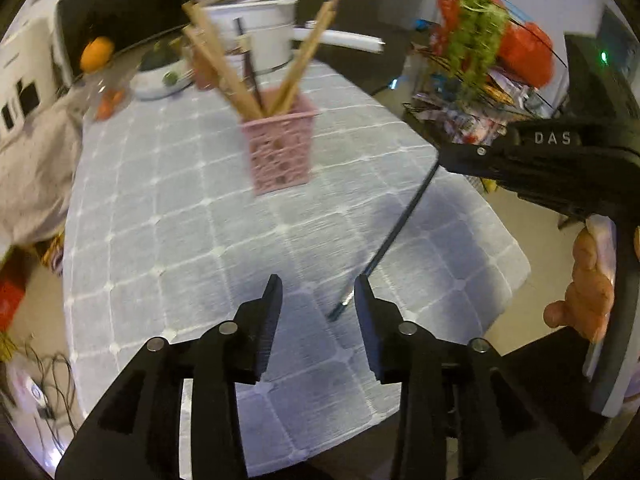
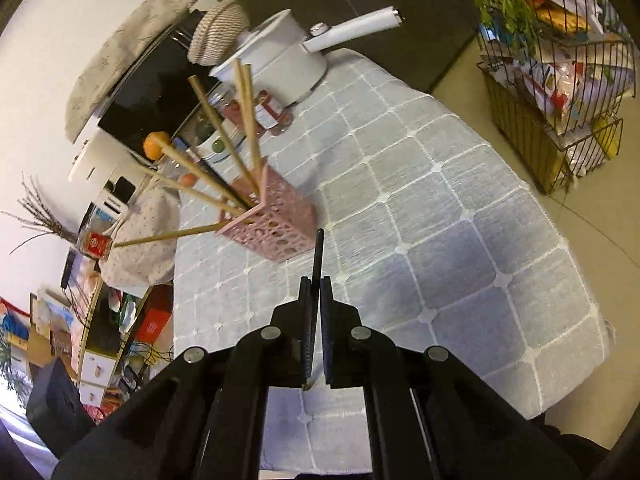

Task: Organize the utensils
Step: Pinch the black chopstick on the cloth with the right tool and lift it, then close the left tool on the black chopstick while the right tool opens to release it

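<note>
Tablecloth (image 2: 440,208), grey checked, under basket (image 2: 276,224)

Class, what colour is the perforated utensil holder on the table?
Pink holder, clearest in the right wrist view.

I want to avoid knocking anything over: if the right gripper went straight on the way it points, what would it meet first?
Probably the pink basket. The right gripper is shut on a dark chopstick whose tip points at the basket's near lower edge, so the chopstick would likely touch it before the fingers; depth is unclear, and it might meet the tablecloth first.
</note>
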`<state>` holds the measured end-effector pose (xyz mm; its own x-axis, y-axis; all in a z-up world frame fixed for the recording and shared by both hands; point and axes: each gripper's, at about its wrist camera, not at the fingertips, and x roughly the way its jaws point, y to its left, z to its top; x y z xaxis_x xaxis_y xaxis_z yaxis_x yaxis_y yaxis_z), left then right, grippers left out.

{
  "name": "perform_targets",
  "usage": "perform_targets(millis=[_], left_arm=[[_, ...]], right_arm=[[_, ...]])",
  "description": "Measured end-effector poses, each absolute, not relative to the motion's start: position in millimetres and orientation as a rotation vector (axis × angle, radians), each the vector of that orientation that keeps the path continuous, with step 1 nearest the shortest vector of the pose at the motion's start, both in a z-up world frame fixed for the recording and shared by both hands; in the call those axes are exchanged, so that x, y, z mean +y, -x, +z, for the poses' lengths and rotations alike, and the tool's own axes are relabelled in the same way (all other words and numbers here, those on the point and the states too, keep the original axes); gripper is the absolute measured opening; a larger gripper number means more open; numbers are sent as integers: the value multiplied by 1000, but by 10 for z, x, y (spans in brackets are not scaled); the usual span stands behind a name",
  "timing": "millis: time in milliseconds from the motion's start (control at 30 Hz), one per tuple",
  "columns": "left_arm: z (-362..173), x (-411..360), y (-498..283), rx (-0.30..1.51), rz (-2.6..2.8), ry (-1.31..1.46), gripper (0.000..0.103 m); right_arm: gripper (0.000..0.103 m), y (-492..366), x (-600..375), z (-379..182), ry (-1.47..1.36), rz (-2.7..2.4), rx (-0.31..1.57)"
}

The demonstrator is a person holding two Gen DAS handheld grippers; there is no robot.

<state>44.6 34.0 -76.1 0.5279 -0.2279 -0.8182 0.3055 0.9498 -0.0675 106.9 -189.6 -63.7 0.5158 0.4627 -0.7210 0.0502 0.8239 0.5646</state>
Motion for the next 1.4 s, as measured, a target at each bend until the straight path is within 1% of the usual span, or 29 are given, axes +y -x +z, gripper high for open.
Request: perform_targets(millis=[200,367,400,433,500,767,800,833,867,900,967,1000,1033,1067,1100,1167,1267,1333,1367,1400], left_arm=[[-820,383,-496,982,-302,-56,37],[-810,276,-468,977,-346,-86,37],[-792,228,-456,965,-363,-103,40],[-779,187,-447,950,-373,-119,45],[-760,107,-450,919,-385,-152,48],[-768,-129,-552,860,-426,-195,48],[-753,-135,-563,850,-437,-187,41],[-745,-149,-582,852,-455,-182,16],[-754,-164,-613,866,-446,-193,8],[-770,-160,-629,871,-436,-201,4],[-795,-157,-601,875,-436,-215,4],[-790,-156,-580,871,-433,-220,4],[-779,-142,-567,869,-425,-212,4],[-764,-112,-561,867,-413,-199,4],[-740,-59,-560,859,-391,-181,4],[-650,45,-553,838,-372,-130,4],[-341,183,-513,761,-359,-37,4],[-133,206,-508,711,-336,-18,4],[-56,206,-521,696,-326,-14,4],[46,205,-542,677,-313,-11,4]], right_arm=[[4,-968,-1923,-521,-527,290,951],[4,-935,-1843,-452,-492,348,952],[5,-928,-1805,-441,-486,362,958],[5,-918,-1774,-429,-488,379,965],[5,-890,-1728,-408,-488,404,973],[5,-741,-1559,-281,-438,492,989],[5,-735,-1545,-279,-436,507,1001],[5,-735,-1538,-287,-441,523,1017],[6,-731,-1546,-299,-456,531,1030],[8,-727,-1561,-309,-470,532,1035],[9,-713,-1618,-305,-495,538,1026],[13,-695,-1669,-282,-509,530,1008],[23,-681,-1718,-255,-521,527,992],[28,-681,-1756,-235,-525,524,981],[30,-668,-1811,-195,-520,505,958],[32,-653,-1885,-152,-492,468,921],[43,-650,-1961,-134,-439,400,871],[61,-638,-2019,-147,-390,319,813],[66,-640,-2044,-155,-373,290,792],[76,-636,-2066,-173,-337,238,757]])
